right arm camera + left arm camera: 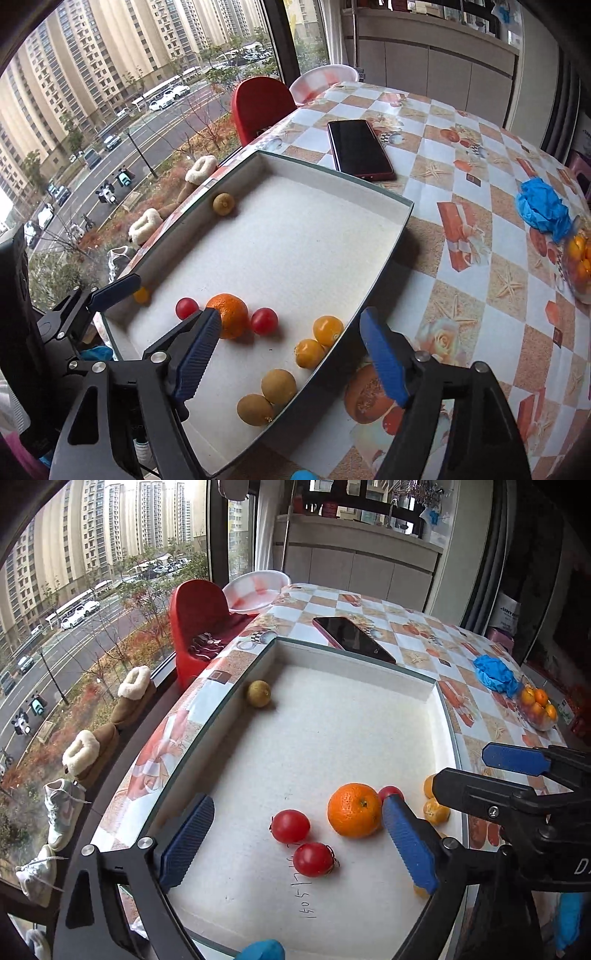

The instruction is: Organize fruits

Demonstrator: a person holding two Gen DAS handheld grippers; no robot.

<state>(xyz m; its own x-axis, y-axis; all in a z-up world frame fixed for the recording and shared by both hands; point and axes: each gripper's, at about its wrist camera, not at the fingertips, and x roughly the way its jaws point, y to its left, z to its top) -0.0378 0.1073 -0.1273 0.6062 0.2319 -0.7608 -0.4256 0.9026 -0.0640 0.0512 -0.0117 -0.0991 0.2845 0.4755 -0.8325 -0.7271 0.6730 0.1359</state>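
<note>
Two round red cherry tomatoes are framed just ahead of the left gripper — jaws spread, empty; the right gripper, likewise spread, is offset toward the white foam tray edge.

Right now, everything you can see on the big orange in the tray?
The big orange is round, bright, with a dimpled peel and a small dark stem scar facing up. It is whole and rests on the white tray floor, ungripped. A cherry tomato sits against one side; another lies close on the other.
</note>
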